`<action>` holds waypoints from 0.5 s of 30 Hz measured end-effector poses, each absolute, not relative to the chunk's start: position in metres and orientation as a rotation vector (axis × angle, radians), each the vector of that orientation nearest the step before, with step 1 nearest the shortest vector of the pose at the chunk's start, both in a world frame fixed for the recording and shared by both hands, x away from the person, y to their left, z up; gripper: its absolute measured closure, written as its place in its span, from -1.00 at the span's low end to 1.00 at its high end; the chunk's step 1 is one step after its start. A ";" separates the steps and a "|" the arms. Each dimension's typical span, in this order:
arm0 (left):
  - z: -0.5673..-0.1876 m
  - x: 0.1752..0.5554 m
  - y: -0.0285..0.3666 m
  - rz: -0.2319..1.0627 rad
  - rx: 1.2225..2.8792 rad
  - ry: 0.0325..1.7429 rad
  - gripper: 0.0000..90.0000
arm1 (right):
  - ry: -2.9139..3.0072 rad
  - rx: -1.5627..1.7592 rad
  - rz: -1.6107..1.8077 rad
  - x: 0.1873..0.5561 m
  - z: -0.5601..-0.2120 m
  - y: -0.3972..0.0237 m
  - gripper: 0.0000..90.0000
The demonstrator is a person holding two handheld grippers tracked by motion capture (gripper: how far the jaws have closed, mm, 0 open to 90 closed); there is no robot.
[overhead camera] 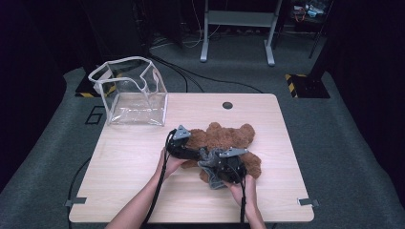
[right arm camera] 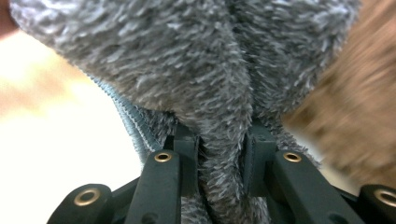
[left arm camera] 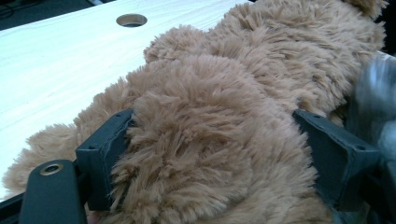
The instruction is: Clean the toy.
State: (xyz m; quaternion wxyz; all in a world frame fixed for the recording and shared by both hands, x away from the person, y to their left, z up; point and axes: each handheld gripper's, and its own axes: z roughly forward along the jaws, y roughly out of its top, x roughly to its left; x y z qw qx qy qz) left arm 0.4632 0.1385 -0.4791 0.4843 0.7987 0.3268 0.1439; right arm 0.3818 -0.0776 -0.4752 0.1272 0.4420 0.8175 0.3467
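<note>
— Brown plush is what the left gripper [overhead camera: 191, 153] is clamped on: a thick fold of the teddy bear [overhead camera: 228, 137] is seen bulging between its two black jaws in the left gripper view, with both pads [left arm camera: 105, 149] pressed into the fur. The jaws are kept wide by the bulk of the stuffing.

— And where is the bear placed?

— It is laid flat on the light wooden table [overhead camera: 133, 162], slightly right of the middle, with its round ears turned toward the far edge. A round cable hole [overhead camera: 227, 105] is set in the tabletop beyond it, well apart from the fur.

— What is held by the other tool?

— A pleat of grey fuzzy cloth [right arm camera: 219, 93] is pinched by the right gripper [overhead camera: 224, 172], whose jaws are drawn narrow around it. A ribbed hem [right arm camera: 133, 123] is seen running down the left side of the fabric in the right gripper view, and the brown fur is blurred at that view's right edge. From the high view, the grey cloth [overhead camera: 210, 164] is found lying against the bear's near side, between the two grippers.

— Is anything else set on the table?

— A clear plastic bag [overhead camera: 131, 93] with a white trim is stood upright and open at the far left corner, well apart from the bear. Both forearms are brought in from the near edge, each gripper trailing a black cable.
</note>
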 end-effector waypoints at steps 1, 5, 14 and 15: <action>-0.479 0.463 0.139 0.350 1.944 0.795 -0.59 | 2.418 1.288 0.988 0.378 -0.481 -0.076 0.60; -0.479 0.463 0.139 0.350 1.943 0.791 -0.59 | 2.501 1.249 0.929 0.369 -0.497 -0.072 0.60; -0.469 0.459 0.147 0.370 1.892 0.767 -0.61 | 2.356 1.285 0.987 0.361 -0.462 -0.103 0.59; -0.467 0.458 0.148 0.374 1.890 0.766 -0.61 | 2.322 1.307 1.004 0.361 -0.456 -0.106 0.58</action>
